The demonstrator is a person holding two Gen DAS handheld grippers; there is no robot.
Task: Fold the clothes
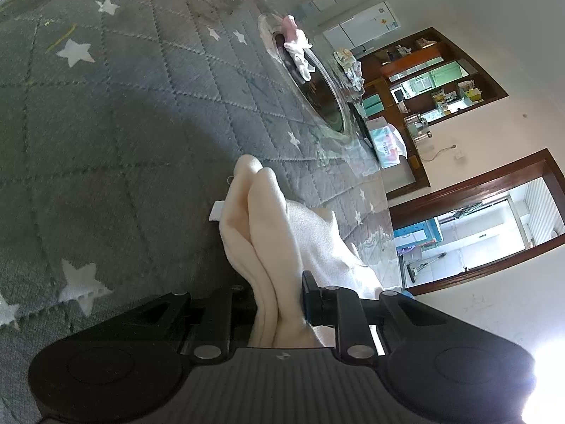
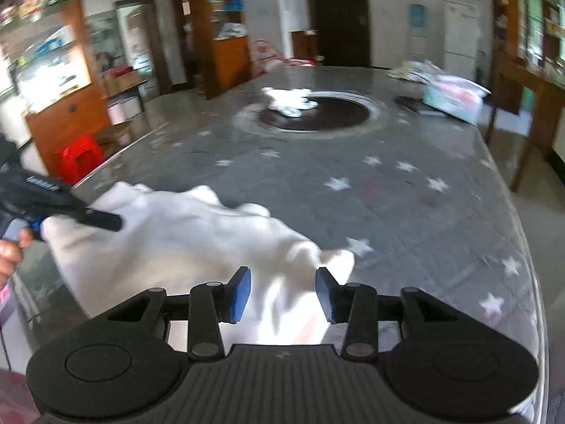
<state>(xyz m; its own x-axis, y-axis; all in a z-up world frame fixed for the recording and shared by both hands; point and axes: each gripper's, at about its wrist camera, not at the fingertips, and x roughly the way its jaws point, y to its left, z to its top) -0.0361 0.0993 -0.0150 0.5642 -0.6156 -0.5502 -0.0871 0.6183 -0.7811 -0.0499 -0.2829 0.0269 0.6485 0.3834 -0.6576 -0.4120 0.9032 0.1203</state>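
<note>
A cream-white garment [image 2: 176,233] lies bunched on the grey star-patterned table cover [image 2: 388,190] near the front left edge. My left gripper [image 1: 279,304] is shut on a folded edge of this garment [image 1: 261,226], which bulges out past its fingers. The left gripper also shows in the right wrist view [image 2: 102,219], at the garment's left side. My right gripper [image 2: 284,293] is open, its blue pads [image 2: 240,293] apart just above the garment's near edge, holding nothing.
A dark round inset [image 2: 314,113] sits at the table's middle with small white and pink clothes [image 2: 289,100] on it. A packet [image 2: 455,97] and papers lie at the far right. A red stool [image 2: 79,157] and wooden cabinets stand to the left.
</note>
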